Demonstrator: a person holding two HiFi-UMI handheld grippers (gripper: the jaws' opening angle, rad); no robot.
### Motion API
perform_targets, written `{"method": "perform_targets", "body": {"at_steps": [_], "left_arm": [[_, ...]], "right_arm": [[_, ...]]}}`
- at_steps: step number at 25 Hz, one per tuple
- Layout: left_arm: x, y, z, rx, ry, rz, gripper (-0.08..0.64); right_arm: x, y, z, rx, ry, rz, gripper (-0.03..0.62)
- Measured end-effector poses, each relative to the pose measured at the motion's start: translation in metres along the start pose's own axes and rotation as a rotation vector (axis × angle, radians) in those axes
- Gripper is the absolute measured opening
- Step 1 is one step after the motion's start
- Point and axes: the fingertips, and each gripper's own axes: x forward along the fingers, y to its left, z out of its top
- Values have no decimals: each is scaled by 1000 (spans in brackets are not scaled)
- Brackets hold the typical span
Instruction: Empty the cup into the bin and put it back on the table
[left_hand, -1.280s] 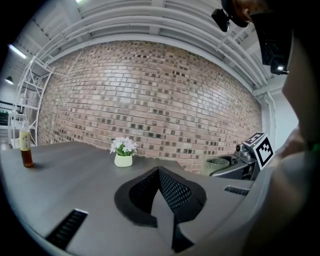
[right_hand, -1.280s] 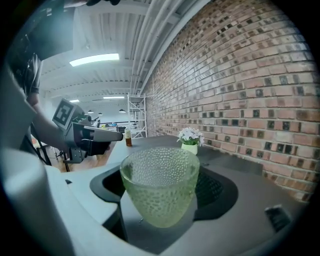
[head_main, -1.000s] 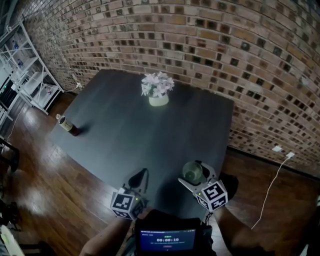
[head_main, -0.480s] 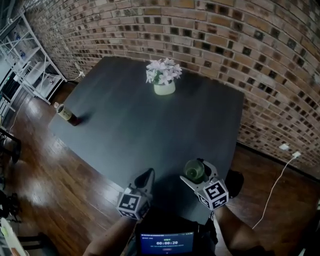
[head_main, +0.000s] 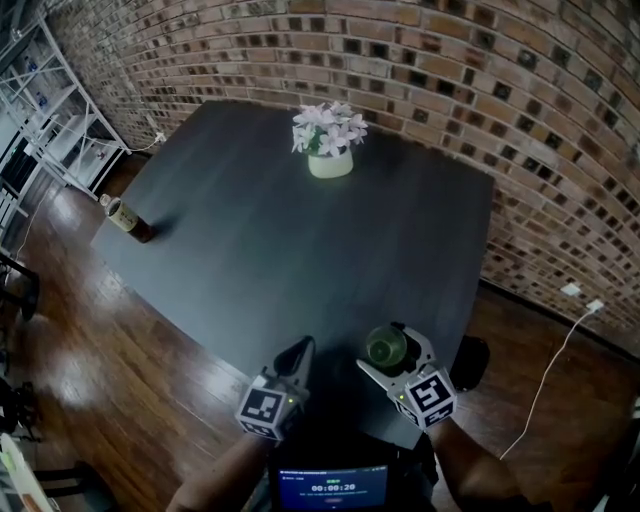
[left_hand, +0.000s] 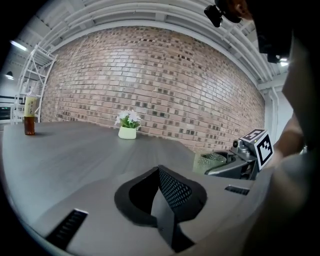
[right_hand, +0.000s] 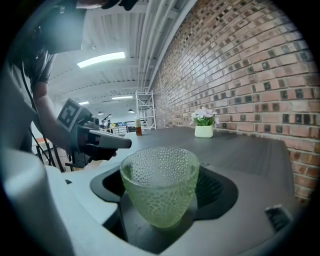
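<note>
We hold the cup (right_hand: 160, 182) in the right tool (head_main: 388, 350), whose jaws stand wide and clamp the dimpled green wall from both sides. The cup's long axis is vertical, mouth up, across the line of the jaws, and it appears empty. It hangs over the near edge of the table (head_main: 300, 250), so the set-down path runs straight down; we cannot tell whether its base touches the surface. The left tool (head_main: 303, 350) is just beside it, to its left, jaws together on nothing. We judge the right tool alone completes placement.
</note>
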Motion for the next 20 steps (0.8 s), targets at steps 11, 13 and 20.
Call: {"method": "perform_targets", "body": {"at_steps": [11, 13, 20], "left_arm": [[1, -5, 5, 15, -7, -19, 0], [1, -4, 6, 20, -10, -17, 0], [-3, -3, 17, 27, -33, -4, 0]], "right_arm": [[5, 5, -4, 21, -17, 24, 420], [5, 3, -4, 29, -12, 24, 474], [-7, 1, 8, 53, -49, -1, 474]]}}
